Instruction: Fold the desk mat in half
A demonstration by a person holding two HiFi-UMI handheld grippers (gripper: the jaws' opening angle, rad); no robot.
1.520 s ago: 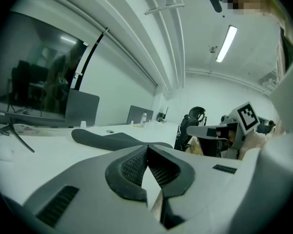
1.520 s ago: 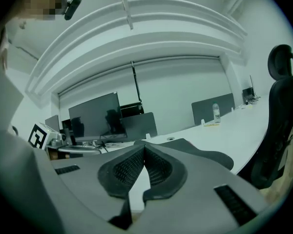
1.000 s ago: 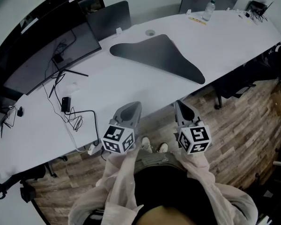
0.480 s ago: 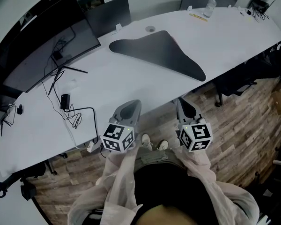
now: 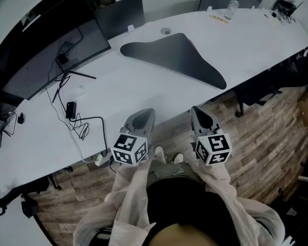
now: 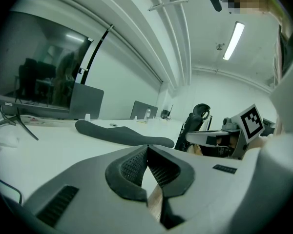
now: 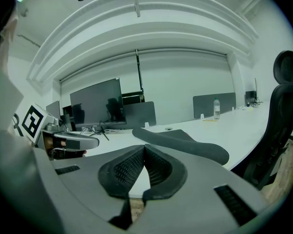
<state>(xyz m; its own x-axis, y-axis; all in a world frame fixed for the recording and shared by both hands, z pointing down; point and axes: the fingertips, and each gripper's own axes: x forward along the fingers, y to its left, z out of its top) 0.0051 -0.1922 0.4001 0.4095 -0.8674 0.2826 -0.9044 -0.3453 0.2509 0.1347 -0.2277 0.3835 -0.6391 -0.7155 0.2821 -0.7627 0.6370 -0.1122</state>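
Observation:
The dark grey desk mat [image 5: 179,58] lies on the white table [image 5: 143,94], doubled over into a long wedge that tapers toward the right edge. It also shows ahead in the left gripper view as the mat [image 6: 122,133] and in the right gripper view as the mat [image 7: 185,143]. Both grippers hang in front of the person's body, over the floor and short of the table's near edge, well away from the mat. My left gripper [image 5: 142,117] is shut with nothing in it. My right gripper [image 5: 198,114] is likewise shut and empty.
A monitor [image 5: 51,50] on a thin stand sits at the table's left, with a black adapter and cables [image 5: 74,119] near it. Grey partition panels [image 5: 120,17] stand at the far edge, a water bottle [image 5: 233,6] beside one. A black office chair [image 7: 283,121] is at the right.

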